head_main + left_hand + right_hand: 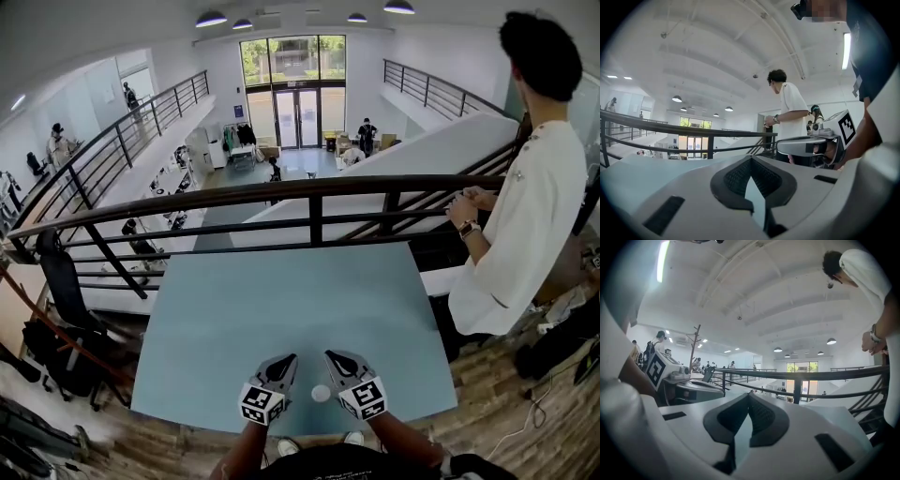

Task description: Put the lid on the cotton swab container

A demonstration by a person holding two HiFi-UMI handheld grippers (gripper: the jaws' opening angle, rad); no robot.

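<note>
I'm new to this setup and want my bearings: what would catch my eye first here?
A blue table fills the middle of the head view, with a small white round object near its front edge between the left gripper and right gripper, both shut and empty. A person in a white shirt stands at the table's right, by the dark railing over a hall below.

Table [281, 300] lt blue; railing [281, 190] blk; shirt [525, 225] wht; left gripper [287, 361] cube blk/wht squares.

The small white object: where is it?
Head view: the white object lies on the blue table by the near edge, between the left gripper and right gripper.
</note>
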